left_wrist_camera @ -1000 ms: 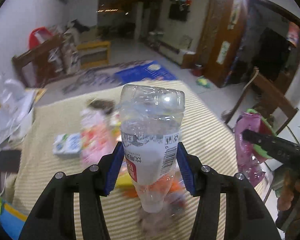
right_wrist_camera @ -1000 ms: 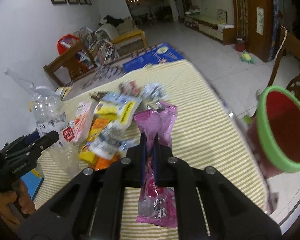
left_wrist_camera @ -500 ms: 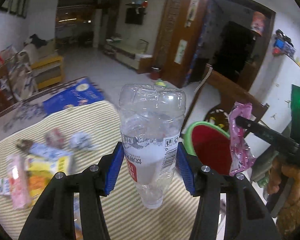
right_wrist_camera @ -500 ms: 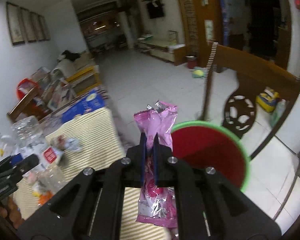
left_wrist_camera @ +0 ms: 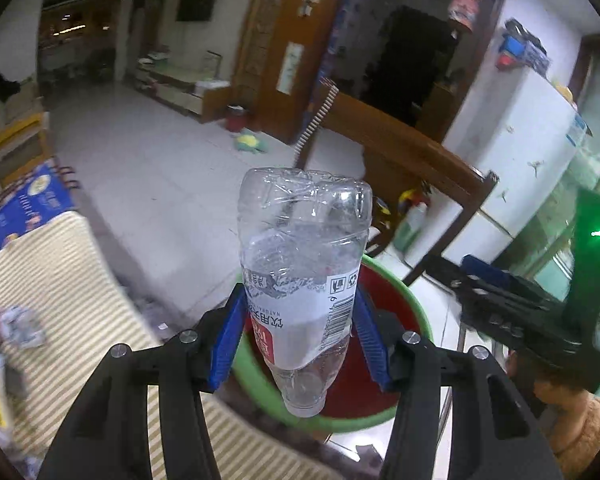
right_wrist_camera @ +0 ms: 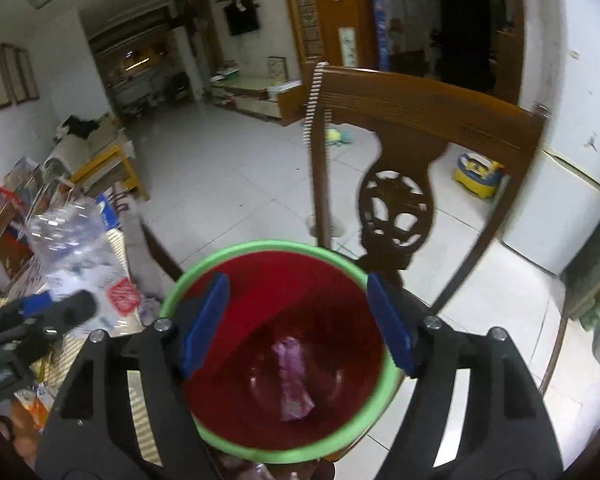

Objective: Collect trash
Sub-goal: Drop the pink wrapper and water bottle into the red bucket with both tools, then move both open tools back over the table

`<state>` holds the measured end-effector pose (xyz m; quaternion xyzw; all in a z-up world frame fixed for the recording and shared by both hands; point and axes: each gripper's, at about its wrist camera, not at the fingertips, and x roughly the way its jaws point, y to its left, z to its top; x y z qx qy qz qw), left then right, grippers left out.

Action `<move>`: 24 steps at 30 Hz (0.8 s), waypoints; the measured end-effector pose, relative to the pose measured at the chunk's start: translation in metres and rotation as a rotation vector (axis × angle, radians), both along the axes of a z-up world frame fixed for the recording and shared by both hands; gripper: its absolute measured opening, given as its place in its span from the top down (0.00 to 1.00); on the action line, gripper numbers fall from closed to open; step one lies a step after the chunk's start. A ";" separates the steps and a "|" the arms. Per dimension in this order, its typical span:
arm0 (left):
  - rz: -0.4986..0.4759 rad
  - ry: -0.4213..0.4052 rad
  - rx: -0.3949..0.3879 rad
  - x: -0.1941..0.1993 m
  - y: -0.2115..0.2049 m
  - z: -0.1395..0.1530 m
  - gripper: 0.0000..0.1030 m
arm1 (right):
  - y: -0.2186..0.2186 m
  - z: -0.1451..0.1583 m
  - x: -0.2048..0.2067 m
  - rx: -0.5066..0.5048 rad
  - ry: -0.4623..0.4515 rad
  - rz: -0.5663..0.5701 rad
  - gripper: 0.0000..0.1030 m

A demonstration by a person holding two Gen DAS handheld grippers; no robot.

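Over the bin, right tongs just opened; left tongs clench bottle.

Wrapper in bin, chair behind bin, table left of bin, bottle btwn left gripper pads.

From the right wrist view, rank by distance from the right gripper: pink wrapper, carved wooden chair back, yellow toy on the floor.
1. Pink wrapper, below the right gripper, in the red bin.
2. Carved wooden chair back, behind the bin.
3. Yellow toy, floor, far right.
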<state>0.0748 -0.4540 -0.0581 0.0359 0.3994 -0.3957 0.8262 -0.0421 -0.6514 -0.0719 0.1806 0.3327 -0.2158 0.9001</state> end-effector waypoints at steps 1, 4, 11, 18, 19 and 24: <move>-0.019 0.001 0.011 0.000 -0.012 -0.005 0.51 | -0.004 0.000 -0.004 0.005 0.000 -0.009 0.32; -0.055 0.008 0.037 0.002 -0.036 -0.020 0.51 | -0.013 -0.001 -0.015 0.007 0.005 -0.035 0.32; -0.064 0.037 0.045 0.009 -0.054 -0.036 0.30 | -0.018 0.000 -0.030 0.007 0.009 -0.070 0.32; 0.012 0.018 0.016 0.005 -0.007 -0.022 0.30 | 0.004 0.009 -0.018 -0.002 -0.015 -0.030 0.31; 0.037 0.013 0.015 0.003 0.007 -0.019 0.30 | 0.013 0.011 -0.013 -0.006 -0.019 -0.008 0.30; 0.182 -0.017 0.027 0.001 0.086 -0.005 0.30 | 0.058 0.013 0.011 -0.001 -0.020 0.096 0.29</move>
